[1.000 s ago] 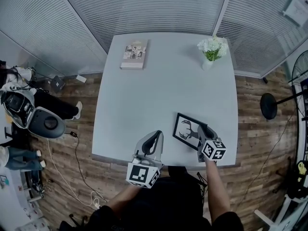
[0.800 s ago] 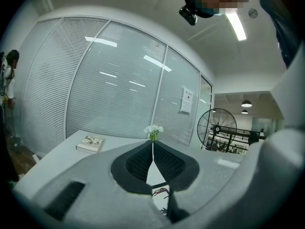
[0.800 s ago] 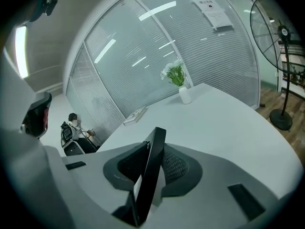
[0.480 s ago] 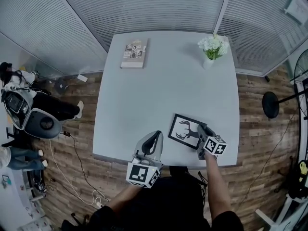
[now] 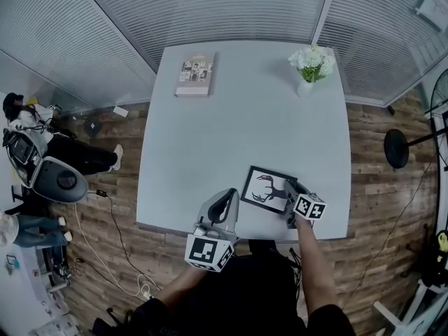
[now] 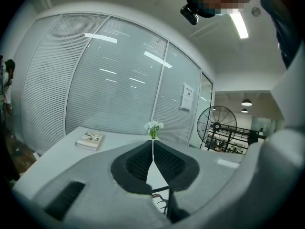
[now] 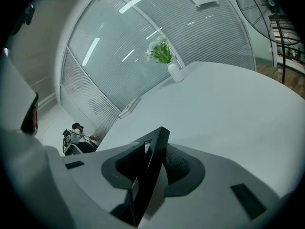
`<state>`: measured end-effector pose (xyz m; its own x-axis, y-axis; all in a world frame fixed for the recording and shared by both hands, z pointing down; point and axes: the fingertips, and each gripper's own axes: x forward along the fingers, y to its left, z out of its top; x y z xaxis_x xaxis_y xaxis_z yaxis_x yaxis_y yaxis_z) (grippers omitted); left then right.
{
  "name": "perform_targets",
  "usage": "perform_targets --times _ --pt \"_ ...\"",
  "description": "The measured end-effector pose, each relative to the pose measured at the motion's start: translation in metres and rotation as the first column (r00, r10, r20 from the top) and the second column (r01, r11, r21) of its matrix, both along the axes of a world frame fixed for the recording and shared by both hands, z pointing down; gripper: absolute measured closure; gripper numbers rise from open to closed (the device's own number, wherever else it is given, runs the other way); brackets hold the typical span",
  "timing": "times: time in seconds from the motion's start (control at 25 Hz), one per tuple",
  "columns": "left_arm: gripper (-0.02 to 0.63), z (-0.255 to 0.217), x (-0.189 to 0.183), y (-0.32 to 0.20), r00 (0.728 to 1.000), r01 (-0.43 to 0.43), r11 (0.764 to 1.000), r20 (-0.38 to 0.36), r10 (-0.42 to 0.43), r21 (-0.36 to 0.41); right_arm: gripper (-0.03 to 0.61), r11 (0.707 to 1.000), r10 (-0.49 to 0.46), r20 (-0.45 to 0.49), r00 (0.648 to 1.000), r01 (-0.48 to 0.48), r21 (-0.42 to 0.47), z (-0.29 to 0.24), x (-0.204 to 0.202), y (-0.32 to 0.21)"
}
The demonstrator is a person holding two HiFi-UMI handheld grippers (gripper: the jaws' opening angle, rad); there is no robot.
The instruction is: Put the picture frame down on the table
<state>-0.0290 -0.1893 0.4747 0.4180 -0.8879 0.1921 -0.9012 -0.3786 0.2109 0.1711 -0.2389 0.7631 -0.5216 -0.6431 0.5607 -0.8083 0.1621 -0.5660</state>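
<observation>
Jaws: right gripper (image 5: 292,192) clamps picture frame (image 5: 264,187) | left gripper (image 5: 225,200) closed, empty | book (image 5: 194,74), vase (image 5: 305,87) far beyond

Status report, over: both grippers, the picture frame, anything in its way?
Left gripper shut, empty. Right gripper shut on black rectangular picture frame with deer print, at near edge of white table. Grey book and white flower vase far off.

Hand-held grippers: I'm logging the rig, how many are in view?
2. The left hand-held gripper, shut, is at the near edge of the table; the right hand-held gripper beside it clamps the picture frame.
</observation>
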Motion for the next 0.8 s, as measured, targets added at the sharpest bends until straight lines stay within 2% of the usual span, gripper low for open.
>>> perform_targets --times 0.24,0.52,0.68,0.8 --pt "0.591 0.001 -0.001 0.0 1.0 0.009 1.0 -0.007 -0.009 -0.004 0.449 1.0 0.016 -0.033 0.999 -0.017 -0.022 0.009 0.003 -0.001" --pt "0.592 0.001 0.001 0.004 1.0 0.006 1.0 -0.003 -0.006 -0.004 0.412 0.999 0.01 -0.131 0.991 -0.014 -0.03 0.016 0.01 0.002" --pt "0.591 0.001 -0.001 0.004 1.0 0.011 1.0 -0.002 -0.011 -0.005 0.4 0.998 -0.031 -0.212 0.977 0.02 -0.055 0.025 0.01 0.004" --pt "0.591 0.003 -0.001 0.003 1.0 0.011 1.0 -0.002 -0.011 -0.009 0.399 0.995 -0.049 -0.213 0.976 0.028 -0.098 0.037 0.007 0.007"
